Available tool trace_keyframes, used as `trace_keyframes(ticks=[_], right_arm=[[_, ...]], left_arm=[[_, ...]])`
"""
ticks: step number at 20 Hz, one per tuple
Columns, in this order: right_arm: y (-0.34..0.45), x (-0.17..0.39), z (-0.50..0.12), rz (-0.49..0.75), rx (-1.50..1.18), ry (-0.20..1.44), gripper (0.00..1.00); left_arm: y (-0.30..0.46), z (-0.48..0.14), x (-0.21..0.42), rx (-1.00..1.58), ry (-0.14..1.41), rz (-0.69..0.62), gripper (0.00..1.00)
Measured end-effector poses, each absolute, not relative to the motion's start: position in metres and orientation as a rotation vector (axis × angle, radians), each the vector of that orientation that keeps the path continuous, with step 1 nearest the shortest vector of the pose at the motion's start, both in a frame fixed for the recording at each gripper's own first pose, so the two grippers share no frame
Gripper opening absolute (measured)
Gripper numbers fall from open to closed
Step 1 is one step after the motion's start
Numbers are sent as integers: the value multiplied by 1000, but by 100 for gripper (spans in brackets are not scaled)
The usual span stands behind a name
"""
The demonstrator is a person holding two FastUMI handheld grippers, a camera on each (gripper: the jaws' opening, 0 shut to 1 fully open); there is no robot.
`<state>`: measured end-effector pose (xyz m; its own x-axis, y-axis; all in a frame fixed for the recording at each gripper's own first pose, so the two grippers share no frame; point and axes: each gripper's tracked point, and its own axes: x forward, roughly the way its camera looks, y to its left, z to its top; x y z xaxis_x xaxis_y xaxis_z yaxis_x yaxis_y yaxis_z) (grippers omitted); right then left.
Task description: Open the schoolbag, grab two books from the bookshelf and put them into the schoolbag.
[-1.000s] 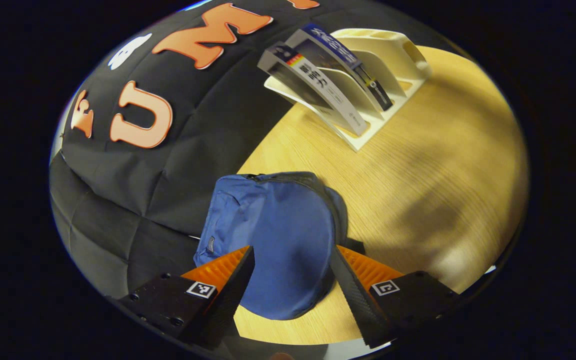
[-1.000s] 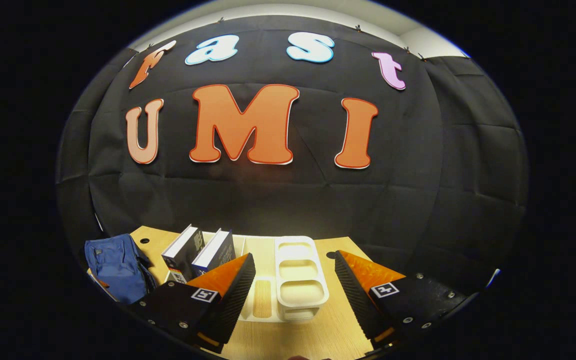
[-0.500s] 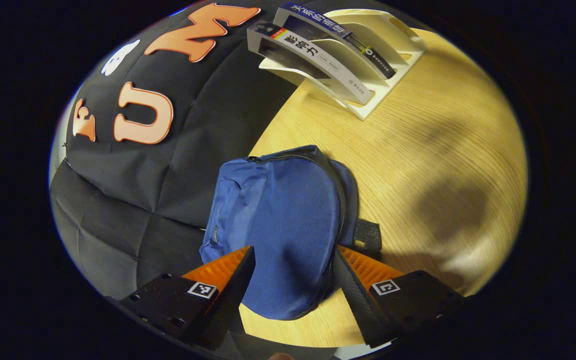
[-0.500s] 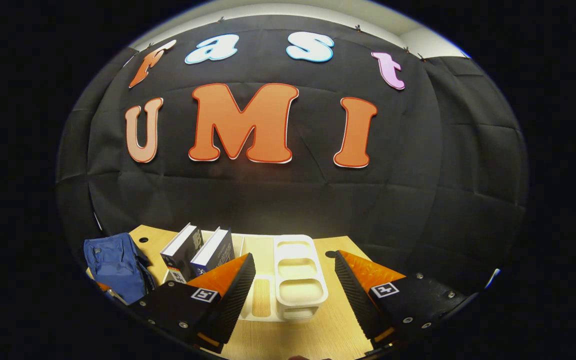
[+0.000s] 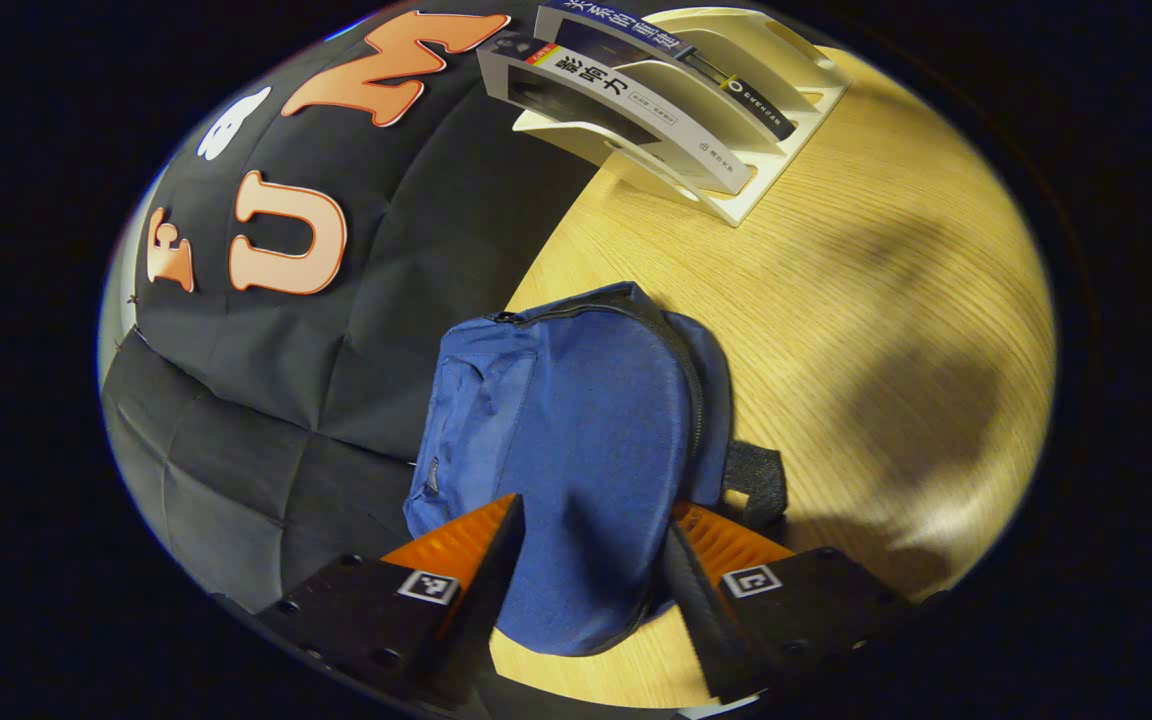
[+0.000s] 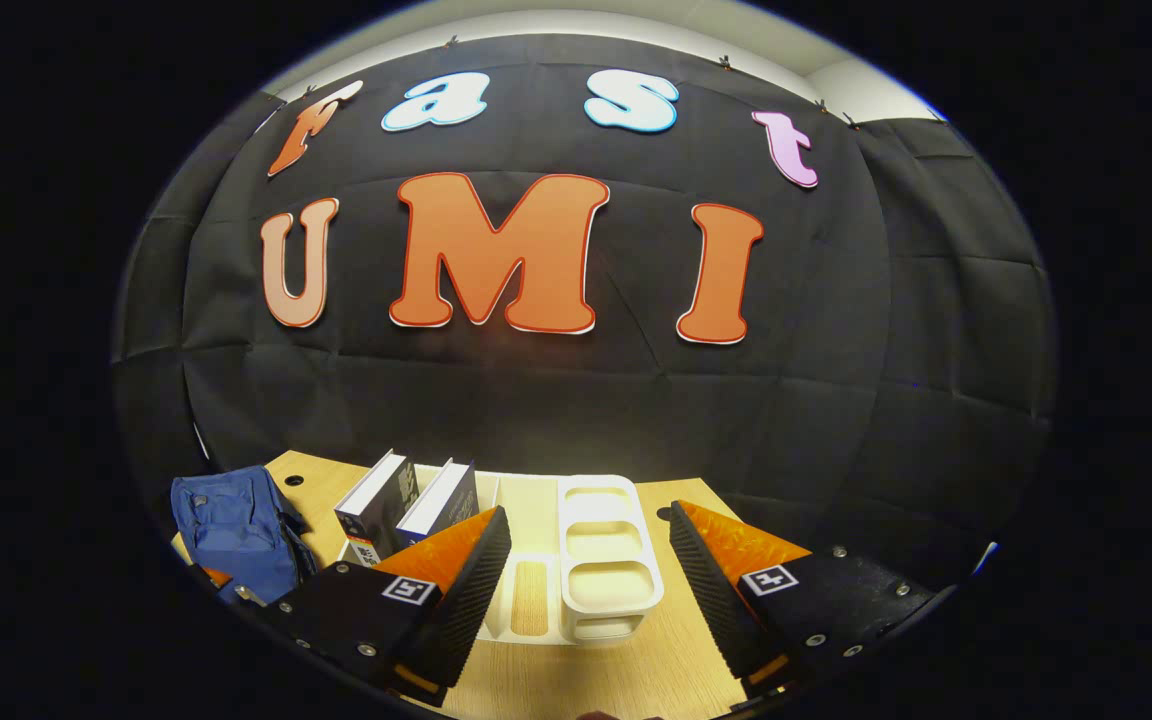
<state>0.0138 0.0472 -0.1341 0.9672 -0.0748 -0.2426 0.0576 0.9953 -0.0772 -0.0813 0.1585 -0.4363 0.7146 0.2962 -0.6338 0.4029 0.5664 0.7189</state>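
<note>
One blue schoolbag (image 5: pixel 576 440) lying flat on the wooden table (image 5: pixel 866 300), zipped up, with the left gripper (image 5: pixel 591 545) spread wide right over its near end, fingers either side but not pinching it. Two books (image 5: pixel 626 90) lean in the one white bookshelf (image 5: pixel 776 60) further back. The right gripper (image 6: pixel 586 555) hangs wide open in front of that shelf, holding nothing.

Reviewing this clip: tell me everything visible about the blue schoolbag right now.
The schoolbag is a small blue fabric backpack lying flat on the wooden table, near the booth's black cloth wall. A dark zipper runs around its curved top edge and looks closed. It has a front pocket and a black webbing strap at one side. The left gripper has its open fingers on either side of the bag's near end. The bookshelf stands apart from it.
</note>
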Motion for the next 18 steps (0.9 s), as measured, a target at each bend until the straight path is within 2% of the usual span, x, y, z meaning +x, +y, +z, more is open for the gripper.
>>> trace_keyframes(ticks=[2,5,6,10,13,18], right_arm=[[48,12,-132,-67,-78,243,95],[54,12,-129,-54,-83,241,95],[58,13,-128,-39,-81,244,95],[93,17,-129,62,-48,290,95],[132,24,-133,165,-24,349,94],[186,45,-140,277,-43,443,95]], left_arm=[[156,-436,-82,991,822,-86,63],[157,-422,-75,967,812,-89,31],[158,-416,-76,946,821,-93,9],[165,-392,-64,825,830,-110,5],[167,-374,-54,708,838,-169,6],[182,-341,-33,614,835,-192,5]])
